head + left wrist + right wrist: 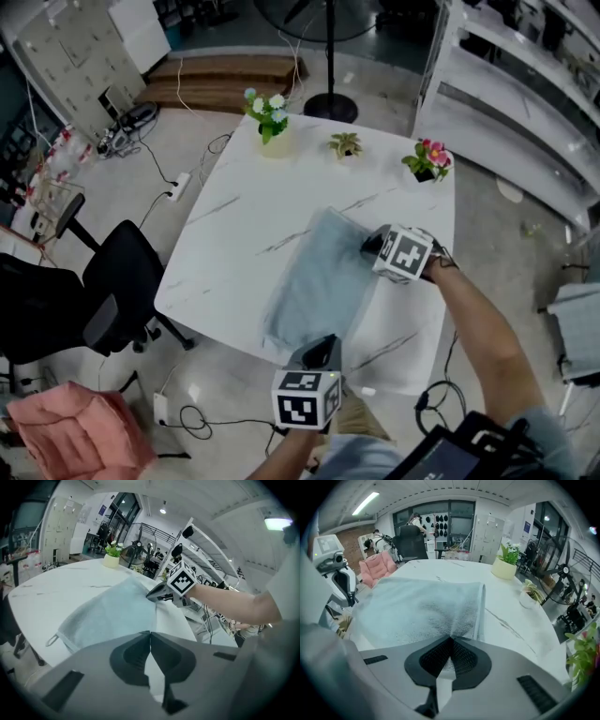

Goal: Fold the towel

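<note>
A pale blue-grey terry towel (314, 286) lies spread flat on the right half of a white marble-look table (234, 225), reaching its near edge. A small loop hangs off one corner. Around the table are white shelving (506, 84) at the right, and a black office chair (122, 281) and pink cushion (80, 431) at the left. Three potted plants (345, 145) stand along the far edge, well apart from the towel. The right gripper (450, 638) is clenched on the towel's far side. The left gripper (150, 633) is clenched at its near corner, and whether it pinches cloth I cannot tell.
</note>
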Demonstrator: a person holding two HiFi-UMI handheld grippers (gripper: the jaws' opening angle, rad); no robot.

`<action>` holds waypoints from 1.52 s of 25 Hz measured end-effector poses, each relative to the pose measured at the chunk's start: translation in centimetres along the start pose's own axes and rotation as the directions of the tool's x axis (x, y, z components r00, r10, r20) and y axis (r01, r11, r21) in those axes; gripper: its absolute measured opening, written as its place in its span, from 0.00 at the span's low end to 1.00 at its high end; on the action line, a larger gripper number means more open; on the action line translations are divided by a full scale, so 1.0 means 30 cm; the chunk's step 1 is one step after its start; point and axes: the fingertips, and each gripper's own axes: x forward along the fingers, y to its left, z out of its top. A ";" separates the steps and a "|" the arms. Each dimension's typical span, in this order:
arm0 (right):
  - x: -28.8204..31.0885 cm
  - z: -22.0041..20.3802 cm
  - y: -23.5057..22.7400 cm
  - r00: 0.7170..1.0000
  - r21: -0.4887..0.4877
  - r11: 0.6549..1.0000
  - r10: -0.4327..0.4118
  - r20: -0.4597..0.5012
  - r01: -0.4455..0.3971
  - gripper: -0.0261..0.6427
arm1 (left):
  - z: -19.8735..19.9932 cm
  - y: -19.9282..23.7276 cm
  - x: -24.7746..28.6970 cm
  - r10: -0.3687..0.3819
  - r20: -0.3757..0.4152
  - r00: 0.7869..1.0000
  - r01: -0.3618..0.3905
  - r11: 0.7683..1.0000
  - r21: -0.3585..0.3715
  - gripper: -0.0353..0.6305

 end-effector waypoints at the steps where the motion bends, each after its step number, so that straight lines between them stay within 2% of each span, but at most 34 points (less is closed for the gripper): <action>1: 0.001 0.000 -0.001 1.000 0.012 1.000 -0.002 0.011 0.002 0.07 | 0.007 -0.006 -0.019 -0.001 0.011 1.000 0.001 1.000 -0.001 0.06; 5: -0.020 0.020 -0.009 0.996 0.098 0.995 0.025 0.086 -0.033 0.08 | 0.019 0.028 -0.075 0.022 0.025 0.999 -0.021 1.000 -0.023 0.06; 8: -0.082 0.061 -0.010 0.988 0.102 0.993 0.048 0.149 -0.064 0.12 | 0.004 0.093 -0.081 0.060 0.000 0.998 -0.060 0.998 -0.024 0.06; 12: -0.153 0.126 -0.069 0.963 0.153 0.979 0.090 0.256 -0.132 0.24 | -0.001 0.183 -0.060 0.094 -0.032 0.995 -0.095 0.995 -0.021 0.06; 15: -0.136 0.089 -0.117 0.960 0.231 0.954 0.132 0.249 -0.191 0.36 | -0.030 0.227 -0.037 0.103 -0.076 0.992 -0.107 0.993 -0.045 0.06; 21: -0.021 -0.002 -0.099 0.944 0.341 0.881 0.293 0.151 -0.328 0.51 | -0.056 0.264 0.008 0.094 -0.111 0.989 -0.103 0.992 -0.075 0.06; 23: -0.008 0.003 -0.083 0.930 0.393 0.843 0.336 0.150 -0.368 0.51 | -0.057 0.267 0.014 0.081 -0.110 0.991 -0.091 0.993 -0.082 0.06; 25: -0.007 0.029 -0.072 0.899 0.485 0.758 0.396 0.189 -0.436 0.49 | -0.057 0.268 0.016 0.064 -0.100 0.993 -0.074 0.993 -0.097 0.06; 26: -0.002 0.040 -0.069 0.881 0.531 0.707 0.423 0.210 -0.467 0.45 | -0.056 0.268 0.017 0.056 -0.093 0.994 -0.066 0.992 -0.107 0.06; 28: 0.014 0.049 -0.055 0.849 0.594 0.620 0.469 0.243 -0.512 0.25 | -0.054 0.268 0.017 0.043 -0.081 0.996 -0.053 0.992 -0.119 0.06; 29: 0.020 0.051 -0.047 0.838 0.609 0.593 0.482 0.257 -0.527 0.21 | -0.053 0.268 0.017 0.039 -0.077 0.996 -0.048 0.992 -0.120 0.06; 30: 0.021 0.052 -0.043 0.836 0.616 0.581 0.480 0.268 -0.531 0.19 | -0.052 0.268 0.018 0.035 -0.074 0.997 -0.044 0.992 -0.121 0.06; 31: 0.017 0.052 -0.045 0.842 0.619 0.585 0.463 0.277 -0.525 0.18 | -0.050 0.266 0.017 0.032 -0.071 0.997 -0.040 0.991 -0.125 0.06; 33: -0.008 0.062 -0.052 0.863 0.612 0.613 0.410 0.294 -0.500 0.17 | -0.047 0.261 0.012 0.024 -0.064 0.998 -0.033 0.990 -0.136 0.06; 36: -0.068 0.096 -0.052 0.894 0.585 0.676 0.336 0.295 -0.447 0.17 | -0.038 0.253 -0.005 0.014 -0.047 0.999 -0.020 0.990 -0.143 0.06; 38: -0.114 0.135 -0.044 0.914 0.549 0.732 0.295 0.278 -0.404 0.17 | -0.034 0.246 -0.019 0.006 -0.030 1.000 -0.010 0.989 -0.144 0.06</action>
